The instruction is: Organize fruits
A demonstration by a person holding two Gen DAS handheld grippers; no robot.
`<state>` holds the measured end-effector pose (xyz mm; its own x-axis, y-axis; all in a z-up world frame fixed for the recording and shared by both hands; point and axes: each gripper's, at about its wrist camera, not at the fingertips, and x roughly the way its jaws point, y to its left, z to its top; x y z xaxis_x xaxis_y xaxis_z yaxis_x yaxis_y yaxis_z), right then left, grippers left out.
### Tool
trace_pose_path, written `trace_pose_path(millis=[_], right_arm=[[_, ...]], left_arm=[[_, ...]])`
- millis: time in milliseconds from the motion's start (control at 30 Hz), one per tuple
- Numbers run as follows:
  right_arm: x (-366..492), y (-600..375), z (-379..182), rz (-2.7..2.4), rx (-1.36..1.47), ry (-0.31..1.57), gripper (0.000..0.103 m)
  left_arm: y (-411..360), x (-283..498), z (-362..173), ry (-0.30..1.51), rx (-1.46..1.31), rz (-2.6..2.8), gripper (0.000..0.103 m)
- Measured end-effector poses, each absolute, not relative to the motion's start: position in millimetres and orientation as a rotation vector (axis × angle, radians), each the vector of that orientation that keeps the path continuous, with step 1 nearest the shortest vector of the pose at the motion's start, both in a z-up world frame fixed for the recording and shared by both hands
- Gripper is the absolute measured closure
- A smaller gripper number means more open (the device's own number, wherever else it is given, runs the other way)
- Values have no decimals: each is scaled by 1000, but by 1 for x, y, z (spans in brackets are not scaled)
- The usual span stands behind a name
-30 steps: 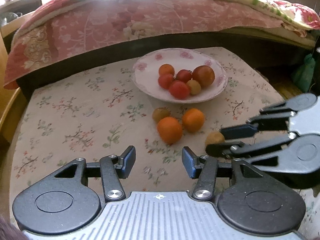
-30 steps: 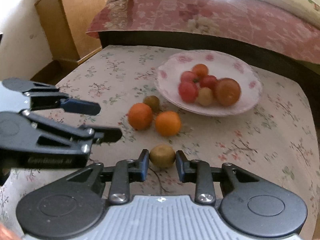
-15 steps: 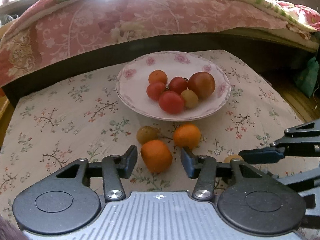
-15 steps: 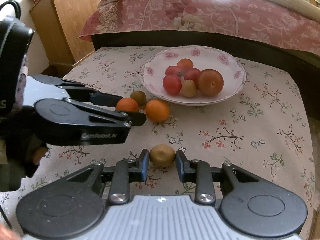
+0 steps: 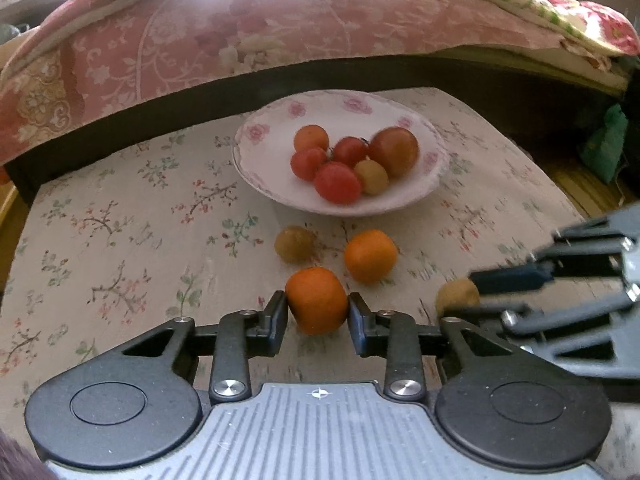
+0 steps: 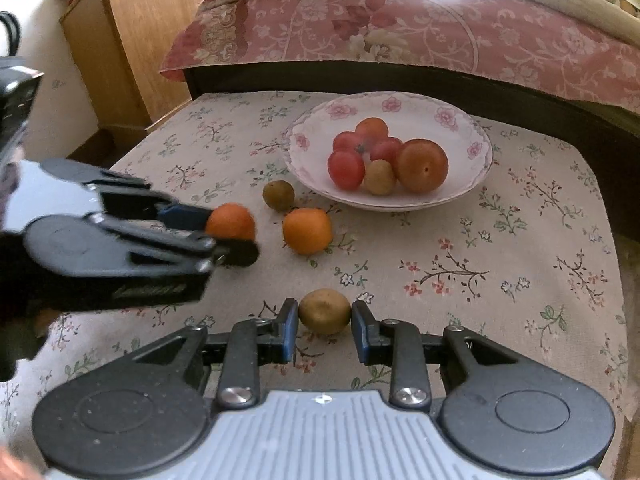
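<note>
Orange fruit [image 5: 317, 300] sat between the fingers of our left gripper [image 5: 317, 312], both pads touching its sides, clasping it on the flowered cloth [image 5: 120, 240]. Our right gripper [image 6: 325, 322] clenched a yellowish fruit [image 6: 325, 311] likewise. A second orange [image 5: 371, 255] and a greenish fruit [image 5: 294, 243] lay just before the fruit-filled plate [image 5: 276, 120].

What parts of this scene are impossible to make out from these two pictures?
- Whether the left gripper fingers press the orange or only flank it: contact sits at the fruit's edges, left wrist view.
- Same for the right gripper around the yellowish fruit, right wrist view.
- Fruit backs in the plate: hidden by front fruits.
- Bed top: washed out by glare.
- Left gripper body, right wrist view: motion-blurred.
</note>
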<state>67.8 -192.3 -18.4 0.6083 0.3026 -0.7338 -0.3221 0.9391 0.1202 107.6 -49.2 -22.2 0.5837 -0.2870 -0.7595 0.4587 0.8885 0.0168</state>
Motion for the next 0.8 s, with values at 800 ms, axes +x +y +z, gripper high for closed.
trace_pose_path(millis=[800], right_arm=[[2, -190, -25, 289, -94, 903, 68]], left_arm=[[-51, 26, -31, 877, 325, -518, 48]])
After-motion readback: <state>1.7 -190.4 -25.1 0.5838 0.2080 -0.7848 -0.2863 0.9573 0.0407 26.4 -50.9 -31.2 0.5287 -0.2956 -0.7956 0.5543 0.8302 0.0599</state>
